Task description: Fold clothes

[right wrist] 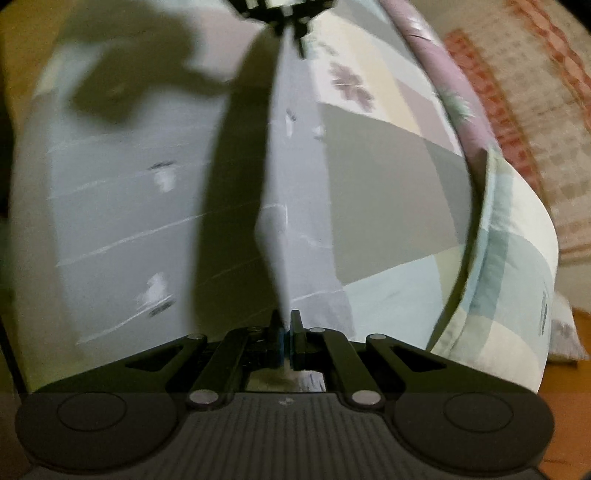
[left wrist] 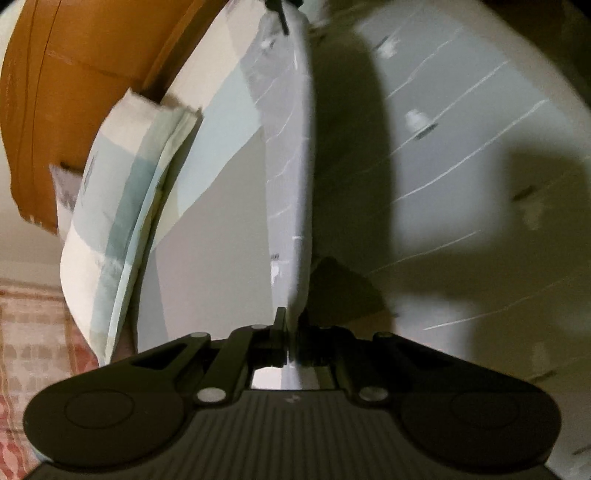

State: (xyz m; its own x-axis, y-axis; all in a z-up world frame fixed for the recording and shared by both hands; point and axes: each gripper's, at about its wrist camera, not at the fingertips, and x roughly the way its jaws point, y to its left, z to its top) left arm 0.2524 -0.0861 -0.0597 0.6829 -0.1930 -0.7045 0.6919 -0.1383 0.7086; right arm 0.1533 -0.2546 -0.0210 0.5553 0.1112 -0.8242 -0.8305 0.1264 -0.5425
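A pale lilac-grey garment (left wrist: pixel 288 184) with thin white stripes and small motifs hangs taut as a raised edge between both grippers. My left gripper (left wrist: pixel 293 321) is shut on one end of that edge. Its lower part lies flat on the bed to the right (left wrist: pixel 461 129). At the top of the left wrist view, the right gripper (left wrist: pixel 280 11) pinches the far end. In the right wrist view, my right gripper (right wrist: pixel 285 321) is shut on the same garment (right wrist: pixel 291 192), and the left gripper (right wrist: pixel 290 18) shows at the top holding the other end.
A patchwork bedsheet (right wrist: pixel 388 155) in green, grey and yellow covers the bed (left wrist: pixel 207 229). Folded pastel cloth (left wrist: pixel 122 206) is stacked at the bed's edge, also seen on the right (right wrist: pixel 513 258). An orange-brown wooden surface (left wrist: pixel 74 74) and a red-patterned rug (right wrist: pixel 524 122) lie beyond.
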